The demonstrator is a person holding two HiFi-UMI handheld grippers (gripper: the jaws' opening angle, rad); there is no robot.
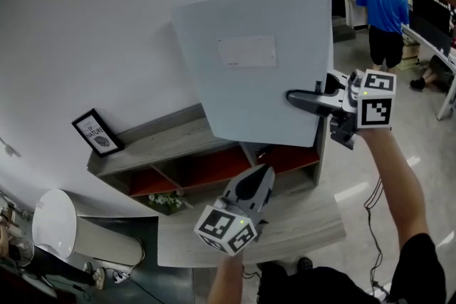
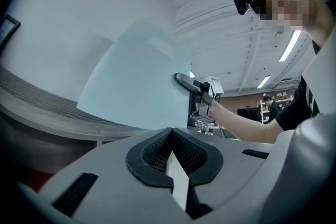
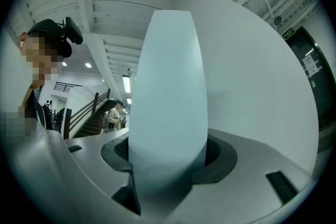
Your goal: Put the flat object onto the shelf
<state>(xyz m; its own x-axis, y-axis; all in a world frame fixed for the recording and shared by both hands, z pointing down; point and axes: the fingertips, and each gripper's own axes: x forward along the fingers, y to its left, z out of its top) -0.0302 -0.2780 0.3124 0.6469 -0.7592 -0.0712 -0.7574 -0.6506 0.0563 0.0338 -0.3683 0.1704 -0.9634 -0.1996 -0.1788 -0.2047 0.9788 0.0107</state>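
Two tongs are in use. Nearest me, my left gripper (image 1: 262, 172) hangs low by the pale wooden table (image 1: 299, 228), its jaws together on nothing. I judge it is kept down there so it stays clear of the carry.

Further out, my right gripper (image 1: 293, 97) is clamped on the right edge of the flat pale blue-grey rectangular panel (image 1: 242, 89). The panel stands upright in the air, above and in front of the low wooden shelf unit with orange-red compartments (image 1: 164, 142), and does not touch it. In my judgement the edge grip leaves the lower edge free to land on the top board.

Count:
- one panel
- one shelf unit
- one black-framed picture (image 1: 96, 132) on the shelf's left end
- one person in a blue shirt (image 1: 381, 3), far off at the right
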